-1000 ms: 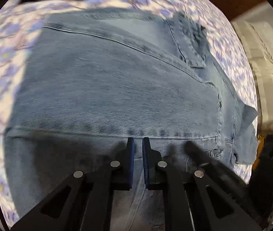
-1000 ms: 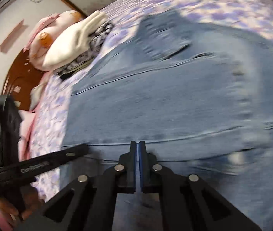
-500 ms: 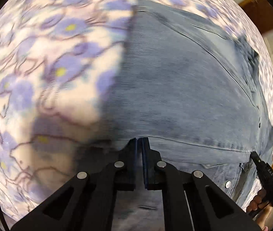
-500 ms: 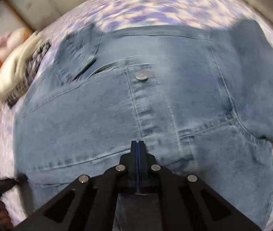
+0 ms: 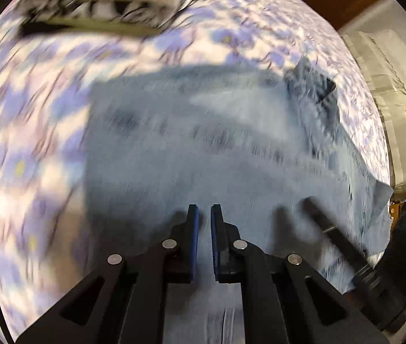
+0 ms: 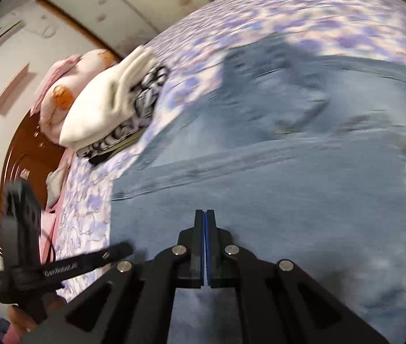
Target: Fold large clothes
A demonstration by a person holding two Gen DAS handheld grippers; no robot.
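Folded blue jeans (image 5: 231,149) lie flat on a bed with a purple-flowered sheet (image 5: 31,132). Both tools hover above the denim: the left tool (image 5: 204,215) nearly clenched and grasping nothing, the right tool (image 6: 204,218) clenched fully, empty. Folded white clothes (image 6: 108,106) sit well apart.

This is a bedroom in a home. A bed covered by a sheet with purple flowers (image 6: 303,20) fills both views. At its far edge lies a stack of folded laundry (image 6: 111,106), white on top of black-and-white, beside a pink pillow (image 6: 59,86). A brown wooden headboard (image 6: 28,154) curves behind them, under a stained pale wall (image 6: 134,3). Blue jeans (image 5: 217,149) lie spread on the sheet.
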